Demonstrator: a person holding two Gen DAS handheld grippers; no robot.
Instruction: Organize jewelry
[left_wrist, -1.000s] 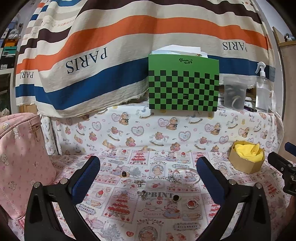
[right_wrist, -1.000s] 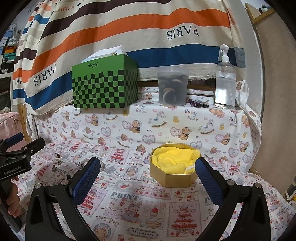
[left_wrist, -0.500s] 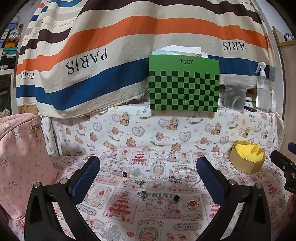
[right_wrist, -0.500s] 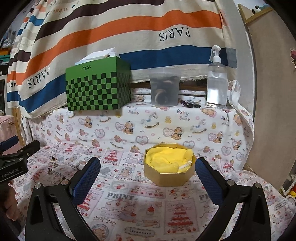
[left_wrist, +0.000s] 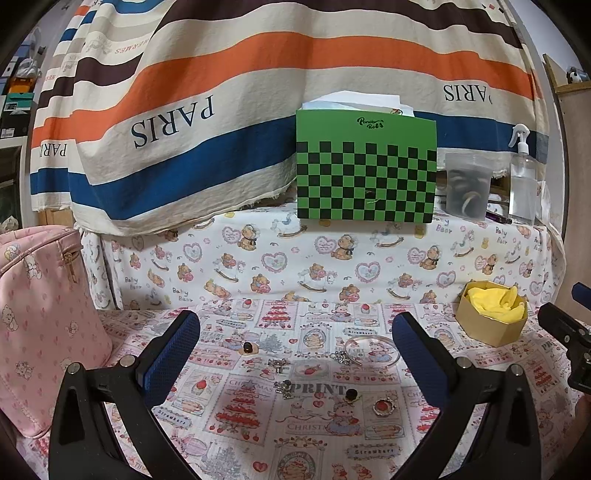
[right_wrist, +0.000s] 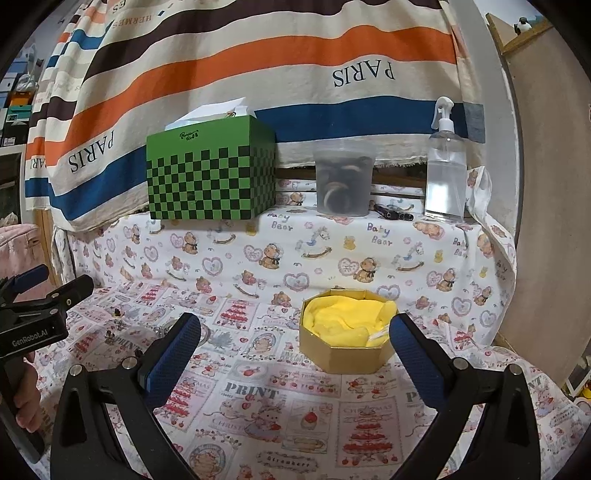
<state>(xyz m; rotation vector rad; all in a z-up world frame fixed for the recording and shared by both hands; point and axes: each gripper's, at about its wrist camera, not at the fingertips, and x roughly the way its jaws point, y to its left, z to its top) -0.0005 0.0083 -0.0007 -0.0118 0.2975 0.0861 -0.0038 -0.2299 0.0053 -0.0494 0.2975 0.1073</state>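
While no piece is yet held, both grippers, left (left_wrist: 295, 332) and right (right_wrist: 293, 332), hover with fingers spread wide and empty. Jewelry (left_wrist: 384, 405) lies scattered on the worktop (left_wrist: 258, 424); the box (right_wrist: 343, 345) stands apart, presumably its destination.

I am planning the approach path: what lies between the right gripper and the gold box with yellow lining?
Only bare printed cloth lies between the open right gripper and the gold box, as the right wrist view shows.

"PARIS" on striped cloth (left_wrist: 229, 122); "PRINT" on tablecloth (left_wrist: 317, 388).
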